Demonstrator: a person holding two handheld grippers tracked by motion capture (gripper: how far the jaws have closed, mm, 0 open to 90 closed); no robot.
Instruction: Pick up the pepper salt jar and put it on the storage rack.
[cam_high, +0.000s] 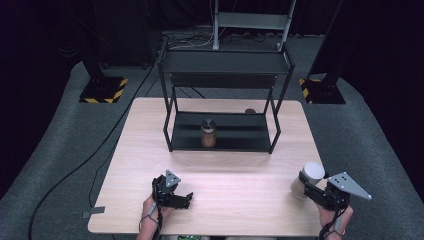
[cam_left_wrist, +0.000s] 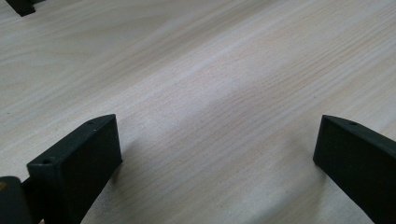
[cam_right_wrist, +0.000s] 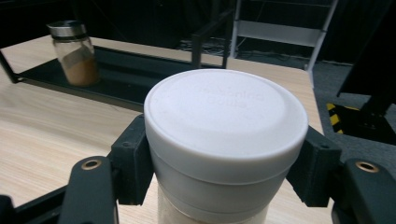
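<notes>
Well to the right of the black metal shelf rack and nearer the person, the right gripper clasps an upright white-lidded round jar; the rack's low shelf lies ahead-left. The left gripper rests unclenched, empty.

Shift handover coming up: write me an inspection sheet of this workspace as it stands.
Surface: light wooden table, bare around the grippers.
Job's things: white-lidded jar clamped just under its lid; brown-filled jar with silver lid upright on the black rack, bottom shelf.
Clutter: small dark round thing behind the rack, too small to tell.
Grippers: right gripper shut on the white-lidded jar; left gripper open, low over the table, nothing between its jaws.
Cables: black cable across the floor at left; more tangled behind the rack.
Surroundings: grey carpet, hazard-striped stand bases, dark curtains.
</notes>
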